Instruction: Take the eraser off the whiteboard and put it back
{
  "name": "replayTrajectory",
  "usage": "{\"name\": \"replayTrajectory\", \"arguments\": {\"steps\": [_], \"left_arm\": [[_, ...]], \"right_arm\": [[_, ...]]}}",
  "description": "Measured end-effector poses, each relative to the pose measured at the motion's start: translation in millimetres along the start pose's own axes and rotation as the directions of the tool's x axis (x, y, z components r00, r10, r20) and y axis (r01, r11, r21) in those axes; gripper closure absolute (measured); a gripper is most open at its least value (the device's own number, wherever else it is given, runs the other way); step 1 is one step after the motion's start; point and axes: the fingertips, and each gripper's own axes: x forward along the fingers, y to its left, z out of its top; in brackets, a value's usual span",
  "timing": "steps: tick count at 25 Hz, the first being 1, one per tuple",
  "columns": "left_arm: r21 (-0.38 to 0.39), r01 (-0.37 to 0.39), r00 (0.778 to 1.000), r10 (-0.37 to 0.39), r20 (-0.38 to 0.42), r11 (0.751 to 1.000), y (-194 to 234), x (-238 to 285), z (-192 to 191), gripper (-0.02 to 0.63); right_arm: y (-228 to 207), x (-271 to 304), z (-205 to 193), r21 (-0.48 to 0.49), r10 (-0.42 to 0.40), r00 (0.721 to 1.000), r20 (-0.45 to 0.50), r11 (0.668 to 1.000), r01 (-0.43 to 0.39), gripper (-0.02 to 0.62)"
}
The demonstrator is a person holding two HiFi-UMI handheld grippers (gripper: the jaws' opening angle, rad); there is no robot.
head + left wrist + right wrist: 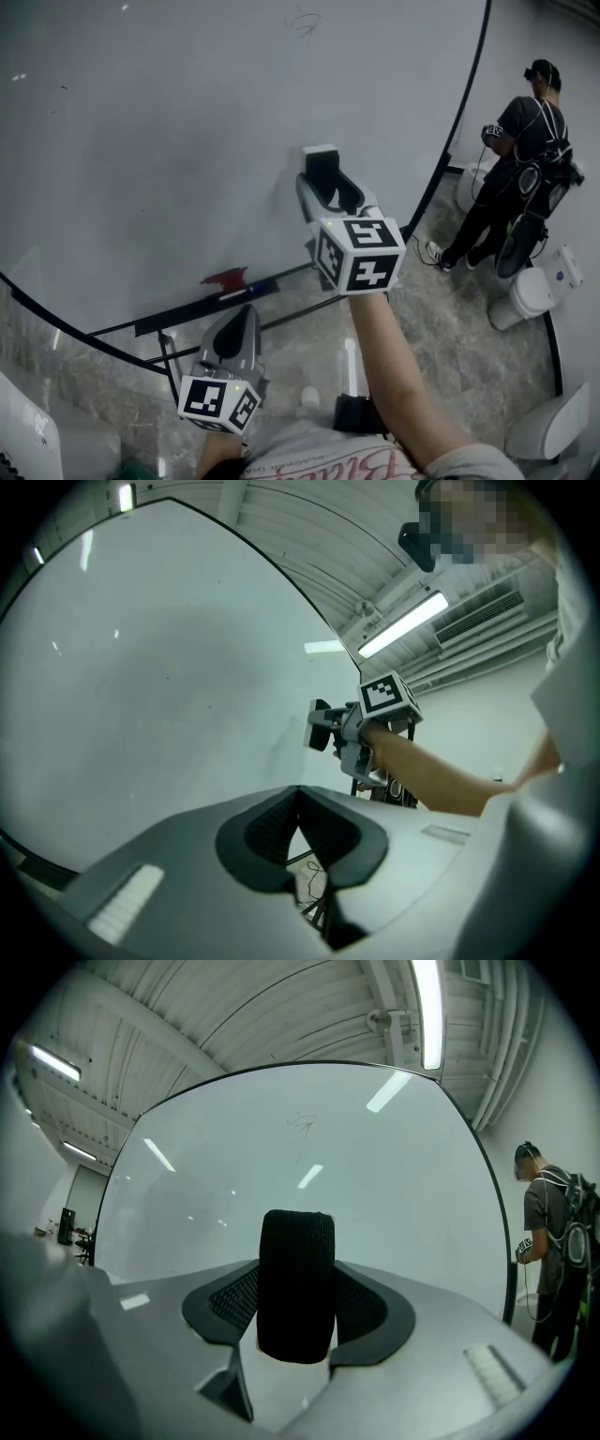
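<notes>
A black-felt eraser (296, 1283) with a pale back (320, 161) stands upright between the jaws of my right gripper (296, 1335), and both pads lie against its sides. The right gripper (325, 183) holds it just in front of the large whiteboard (187, 141), at mid-height near the board's right edge; whether the eraser touches the board I cannot tell. The left gripper view shows the same eraser (319, 726) from the side. My left gripper (236, 330) hangs lower, near the board's tray, with its jaws (298, 794) shut and nothing in them.
A red object (225, 278) lies on the board's tray (202, 305). A faint scribble (305, 21) marks the top of the board. To the right, a person (525, 178) with a backpack rig stands beside white bins (530, 295) on the marble floor.
</notes>
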Motion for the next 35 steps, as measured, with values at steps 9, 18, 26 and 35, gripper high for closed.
{"name": "replayTrajectory", "arguments": {"steps": [9,18,26,35], "left_arm": [[-0.003,0.027,1.000,-0.027,-0.001,1.000,-17.5,-47.0,3.3,0.606],[0.009,0.053,0.999,-0.053,-0.001,0.999,-39.2,-81.7,2.2,0.606],[0.043,0.067,0.997,-0.068,0.029,0.997,-64.6,-91.6,10.5,0.606],[0.064,0.036,0.999,-0.038,0.036,0.997,-72.4,-90.7,16.9,0.606]], "right_arm": [[46.4,-94.3,-17.7,0.009,0.027,1.000,-0.003,1.000,-0.027,0.370],[91.1,-183.2,-63.9,0.065,0.052,0.998,-0.042,0.997,-0.049,0.370],[117.5,-243.2,-88.1,0.034,0.103,0.992,-0.074,0.994,-0.101,0.368],[116.5,-252.1,-97.8,0.018,0.149,0.982,-0.116,0.989,-0.148,0.368]]}}
